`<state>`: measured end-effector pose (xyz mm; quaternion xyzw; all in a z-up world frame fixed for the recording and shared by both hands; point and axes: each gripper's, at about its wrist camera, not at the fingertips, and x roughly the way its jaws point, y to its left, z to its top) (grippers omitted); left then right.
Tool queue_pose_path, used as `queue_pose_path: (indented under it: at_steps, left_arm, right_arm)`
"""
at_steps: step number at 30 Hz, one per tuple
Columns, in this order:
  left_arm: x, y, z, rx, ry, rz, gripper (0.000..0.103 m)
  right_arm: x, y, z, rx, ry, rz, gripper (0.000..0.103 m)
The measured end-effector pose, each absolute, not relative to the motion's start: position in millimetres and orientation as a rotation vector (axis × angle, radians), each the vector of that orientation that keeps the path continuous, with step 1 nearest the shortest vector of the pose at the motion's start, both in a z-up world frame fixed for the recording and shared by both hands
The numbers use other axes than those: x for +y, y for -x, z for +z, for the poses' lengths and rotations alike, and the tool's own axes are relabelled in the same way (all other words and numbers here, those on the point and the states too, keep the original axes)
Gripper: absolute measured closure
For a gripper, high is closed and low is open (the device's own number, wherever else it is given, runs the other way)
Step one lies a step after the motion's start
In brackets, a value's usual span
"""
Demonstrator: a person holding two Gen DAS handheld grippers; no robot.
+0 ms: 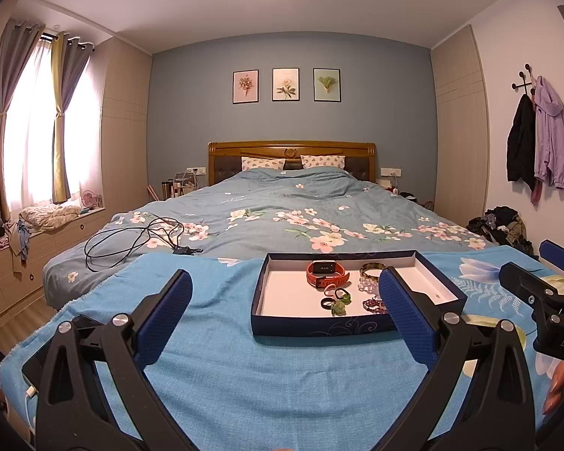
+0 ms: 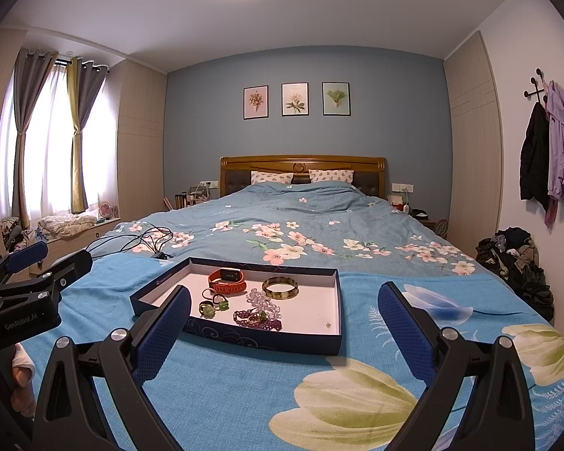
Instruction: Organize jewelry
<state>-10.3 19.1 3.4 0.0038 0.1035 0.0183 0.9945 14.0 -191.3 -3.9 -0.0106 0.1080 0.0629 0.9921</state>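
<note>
A shallow dark-blue box [image 1: 438, 274] [image 2: 331, 344] with a white floor lies on a blue flowered cloth. In it lie a red smartwatch [image 1: 325, 272] [image 2: 227, 280], a gold-green bangle [image 1: 372, 270] [image 2: 280, 287], a clear bead bracelet [image 2: 261, 300], a purple bead bracelet [image 1: 374, 305] [image 2: 257, 319] and several rings [image 1: 336, 298] [image 2: 212, 302]. My left gripper [image 1: 285, 315] is open and empty, just before the box. My right gripper [image 2: 284, 323] is open and empty, at the box's near right corner.
The cloth [image 1: 222, 338] covers the foot of a bed with a flowered blue quilt [image 2: 300, 225]. A black cable [image 1: 131, 240] lies on the quilt at the left. A clothes pile [image 2: 515, 259] sits on the floor at the right.
</note>
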Motion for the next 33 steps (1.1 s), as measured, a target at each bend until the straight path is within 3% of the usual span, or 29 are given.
queue_pose_path:
  at_steps: [33]
  left_arm:
    - [15.6, 7.5, 1.3, 0.218, -0.007, 0.03, 0.005]
  right_arm:
    - [-189.0, -16.0, -6.5, 0.227, 0.017, 0.123, 0.007]
